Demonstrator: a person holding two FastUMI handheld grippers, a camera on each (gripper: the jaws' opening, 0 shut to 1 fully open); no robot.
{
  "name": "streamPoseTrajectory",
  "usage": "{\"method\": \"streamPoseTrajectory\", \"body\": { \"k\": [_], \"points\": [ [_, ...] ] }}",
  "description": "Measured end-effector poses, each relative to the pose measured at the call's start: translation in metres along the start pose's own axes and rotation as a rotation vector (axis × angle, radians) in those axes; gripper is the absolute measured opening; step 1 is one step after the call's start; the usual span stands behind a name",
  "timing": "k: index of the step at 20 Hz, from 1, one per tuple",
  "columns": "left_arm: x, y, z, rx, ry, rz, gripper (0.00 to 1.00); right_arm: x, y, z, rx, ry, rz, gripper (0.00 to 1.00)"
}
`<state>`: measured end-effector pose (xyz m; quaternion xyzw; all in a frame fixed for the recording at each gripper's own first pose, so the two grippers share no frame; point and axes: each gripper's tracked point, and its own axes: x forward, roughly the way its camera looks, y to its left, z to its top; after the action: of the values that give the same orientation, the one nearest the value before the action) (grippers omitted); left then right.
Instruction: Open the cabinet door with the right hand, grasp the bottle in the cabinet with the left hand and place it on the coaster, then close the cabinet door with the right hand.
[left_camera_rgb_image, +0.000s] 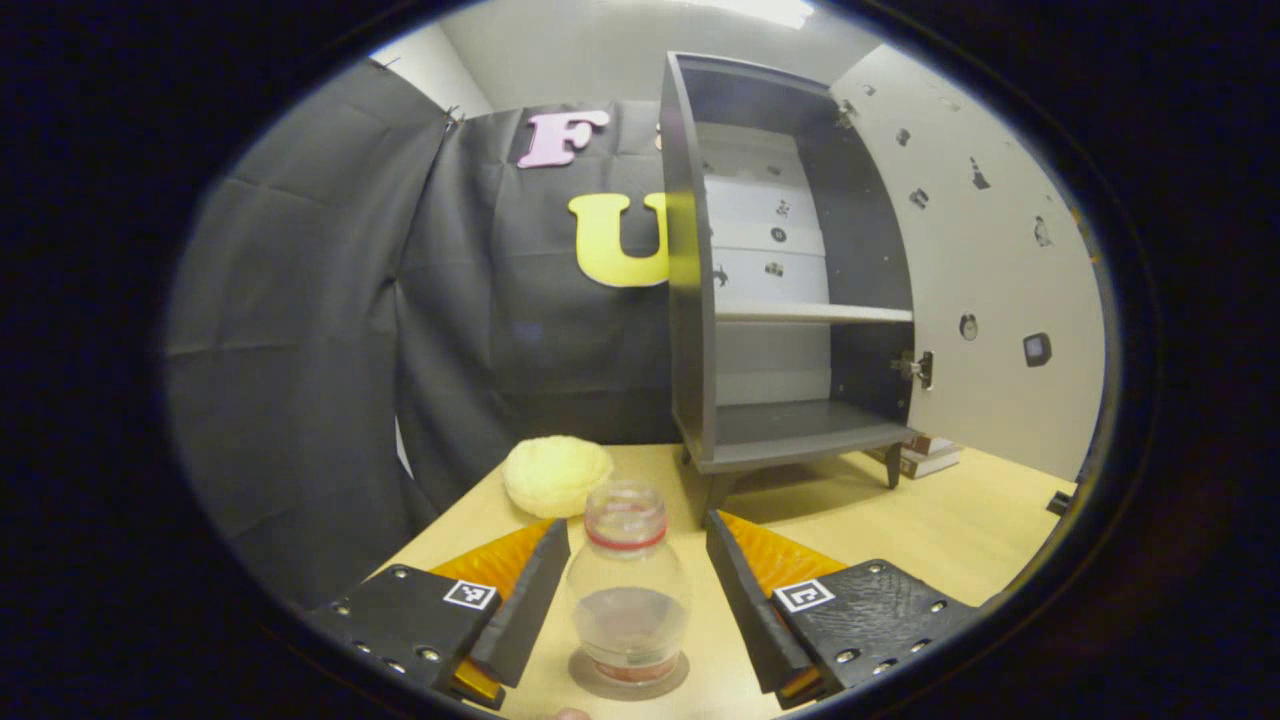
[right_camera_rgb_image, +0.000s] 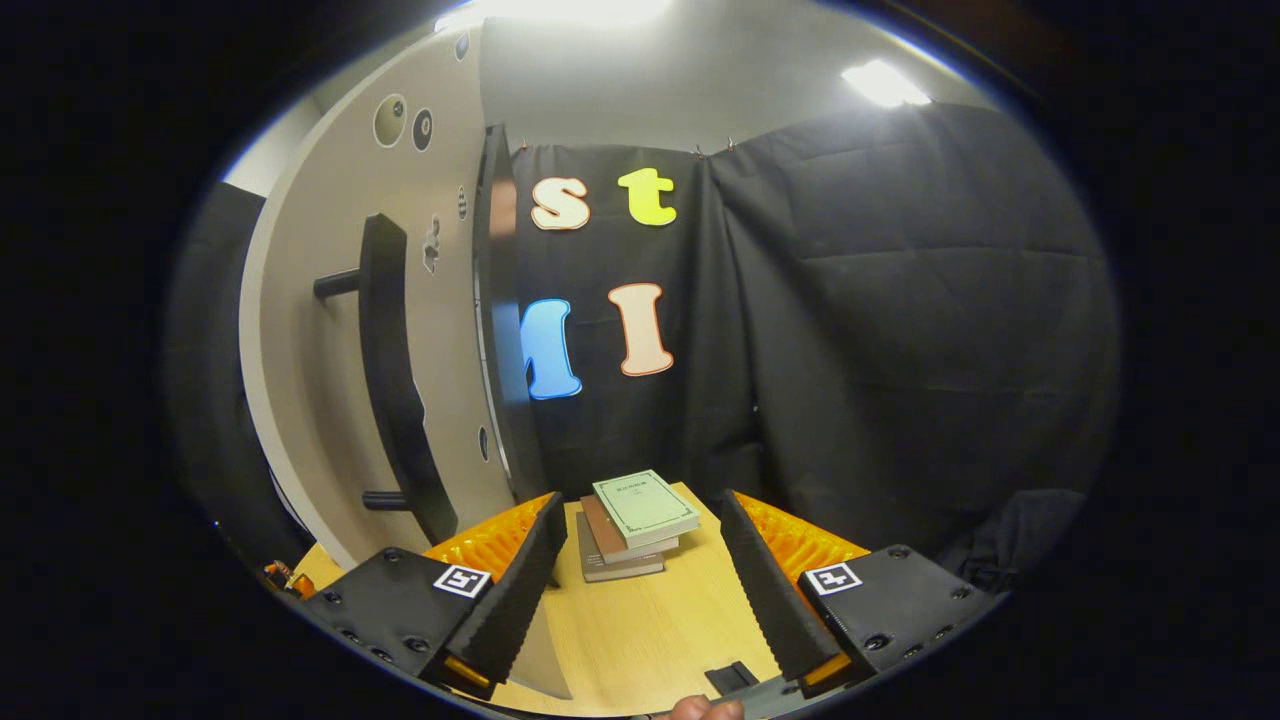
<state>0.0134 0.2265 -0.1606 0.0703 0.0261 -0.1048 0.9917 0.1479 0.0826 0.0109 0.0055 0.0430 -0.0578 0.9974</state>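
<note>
A: Two grippers, both with their jaws spread. In the left gripper view, the left gripper (left_camera_rgb_image: 637, 580) has the bottle (left_camera_rgb_image: 628, 590) standing upright between its fingers, with a gap on each side, so neither finger touches it.

B: And where does the bottle stand?

A: On the coaster (left_camera_rgb_image: 628, 680), a dark round disc under its base, on the wooden table (left_camera_rgb_image: 960, 530). The bottle is clear, with a red band at the neck and a little liquid low inside.

B: The cabinet?

A: The cabinet (left_camera_rgb_image: 690, 300) stands behind the bottle on short legs, its door (left_camera_rgb_image: 990, 290) swung wide to the right. Both shelves look bare. A pale yellow, lumpy thing (left_camera_rgb_image: 556, 474) lies on the table just left of the cabinet's foot.

B: What about the other side?

A: In the right gripper view, the right gripper (right_camera_rgb_image: 640, 580) is wide apart and grips nothing. The door's outer face, with its long dark handle (right_camera_rgb_image: 395, 380), is just to its left. A small stack of books (right_camera_rgb_image: 632, 525) lies on the table ahead, between the fingers
</note>
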Motion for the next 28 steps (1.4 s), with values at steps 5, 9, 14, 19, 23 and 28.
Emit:
{"method": "streamPoseTrajectory", "body": {
  "k": [5,9,14,19,23,28],
  "points": [
    [-0.009,-0.001,0.077,0.026,-0.073,-0.007,0.82,0.002,0.000,0.000,0.063,-0.005,0.014,0.98],
    [-0.017,-0.016,0.135,0.033,-0.081,-0.002,0.82,0.023,0.002,0.013,0.101,-0.036,0.066,0.98],
    [-0.020,-0.066,0.192,-0.015,-0.016,-0.024,0.82,0.034,-0.009,0.028,0.003,-0.015,0.133,0.98],
    [-0.024,-0.120,0.239,-0.108,-0.015,-0.059,0.82,0.039,-0.029,0.068,0.103,-0.073,0.153,0.97],
    [-0.019,-0.144,0.268,-0.096,-0.011,-0.092,0.85,0.041,-0.023,0.087,0.125,-0.057,0.221,0.98],
    [-0.021,-0.158,0.282,-0.091,0.015,-0.083,0.82,0.025,-0.003,0.092,0.135,-0.007,0.312,0.97]
  ]
}}
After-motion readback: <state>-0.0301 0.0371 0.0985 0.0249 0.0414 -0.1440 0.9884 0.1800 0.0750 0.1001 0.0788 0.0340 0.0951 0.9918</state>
